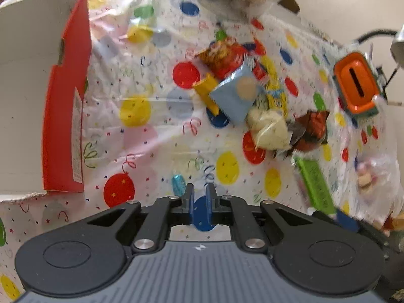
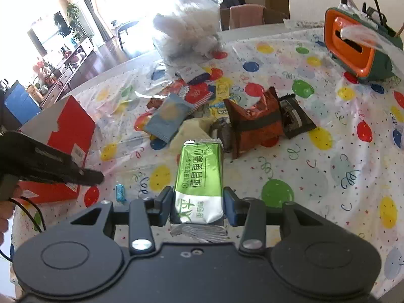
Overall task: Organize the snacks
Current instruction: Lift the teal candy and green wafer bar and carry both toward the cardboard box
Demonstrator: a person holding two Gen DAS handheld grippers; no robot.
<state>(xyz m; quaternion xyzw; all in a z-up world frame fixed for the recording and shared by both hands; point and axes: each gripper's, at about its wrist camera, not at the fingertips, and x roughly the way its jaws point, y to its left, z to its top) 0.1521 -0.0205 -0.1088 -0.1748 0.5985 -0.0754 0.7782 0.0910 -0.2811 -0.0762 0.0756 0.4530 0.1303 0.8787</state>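
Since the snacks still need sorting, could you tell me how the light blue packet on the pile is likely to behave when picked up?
The light blue packet looks flat and thin, so it is probably light and a bit floppy. Its smooth wrapper may slip between the pads. It leans on other snacks, such as the orange packet nearby, so lifting it could shift them.

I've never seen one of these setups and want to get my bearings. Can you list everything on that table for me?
Tablecloth: one, white with coloured balloons, covering the table.
Box: one, red outside, white inside, open, at the left.
Green packet: one, green and white, held off the table.
Blue packet: one, pale blue, on the snack pile.
Orange packet: one, in the pile's right part.
Small candy: one, teal, lying alone near the box.
Tissue holder: one, orange and green, far right.
Clear plastic bag: one, at the far edge.
Left gripper: black, shut, empty.
Right gripper: black, clamping the green packet.
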